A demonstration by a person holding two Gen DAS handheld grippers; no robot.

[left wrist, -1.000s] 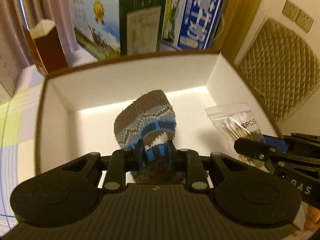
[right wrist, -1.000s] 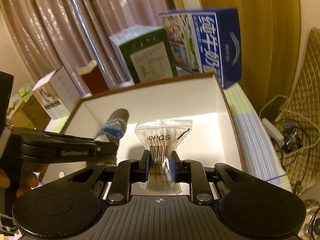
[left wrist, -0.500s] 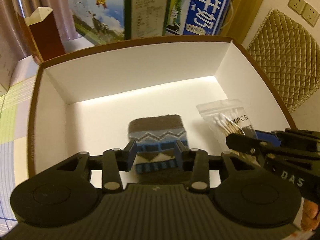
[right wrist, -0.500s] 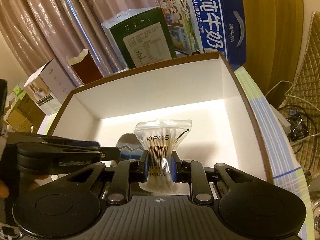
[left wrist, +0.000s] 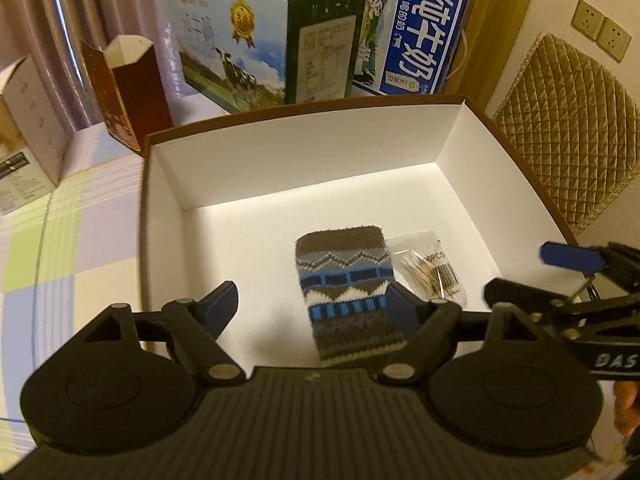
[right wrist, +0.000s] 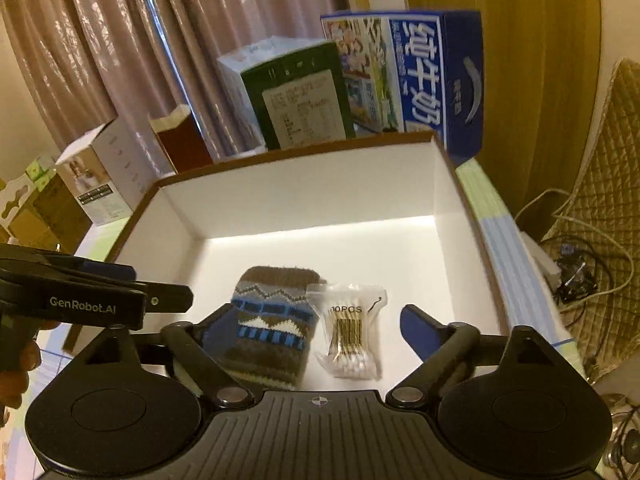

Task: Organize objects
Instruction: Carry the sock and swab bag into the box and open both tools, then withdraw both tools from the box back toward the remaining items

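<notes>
Sock and bag of cotton swabs lie side by side on the box floor, frame center, in my left view; my left tongs have just spread, gripping nothing. Right view: sock left of the bag; my right tongs have just released too.

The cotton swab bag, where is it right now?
In the right wrist view, the cotton swab bag lies flat on the white box's floor, just right of the knitted sock.

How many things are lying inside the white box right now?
2: the knitted sock flat on the floor of the white box, and the cotton swab bag right beside it, on its right. The near edge is hidden.
</notes>
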